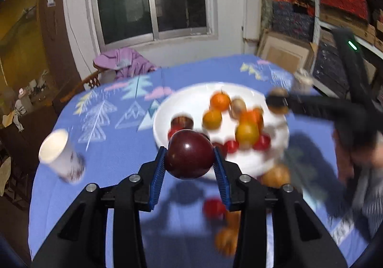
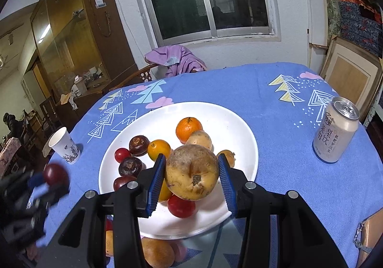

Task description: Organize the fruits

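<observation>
My left gripper [image 1: 190, 160] points downward over the blue cloth [image 1: 115, 148], its blue pads [image 1: 159, 172] clamped on a dark red plum [image 1: 189, 155] held just short of the white plate [image 1: 191, 95] — that view is blurred. My right gripper [image 2: 191, 172] tilts down above the plate's near half, pads pressed on a yellow-brown pear [image 2: 191, 171]. The plate holds an orange [image 2: 189, 129] and small red and dark fruits. A paper cup [image 2: 63, 145] stands left — a can [image 2: 335, 131] right.
</observation>
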